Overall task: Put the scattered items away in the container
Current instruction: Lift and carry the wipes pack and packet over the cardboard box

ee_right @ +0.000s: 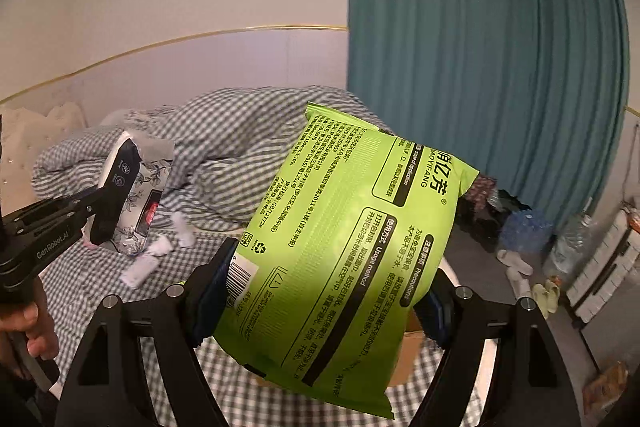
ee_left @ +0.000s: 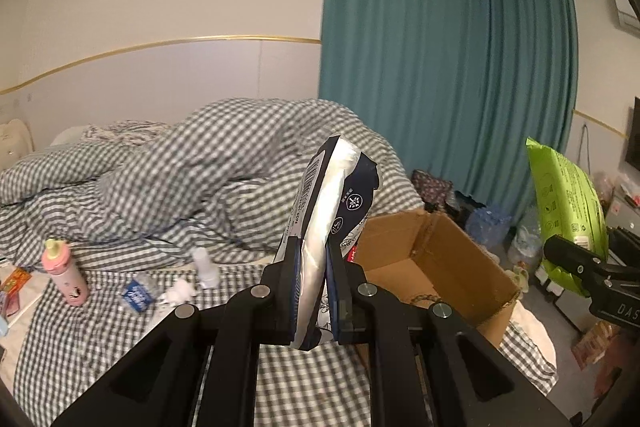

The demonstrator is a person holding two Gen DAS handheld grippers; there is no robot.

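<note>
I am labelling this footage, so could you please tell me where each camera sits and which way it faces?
Left wrist: on the left gripper, looking along it over the bed to the cardboard box; it clamps a dark blue and white pack.
Right wrist: on the right gripper, facing the same way; it grips a green pack, and a hand shows at left.
Shared: bed, curtain, both packs, each other's gripper.

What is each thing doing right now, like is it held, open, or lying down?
Left claw: shut on the navy-and-white packet.
Right claw: holding the green wipes pack.
Cardboard box: flaps open, sitting on the bed.
Pink bottle: standing upright, capped.
Blue curtain: drawn closed.
</note>
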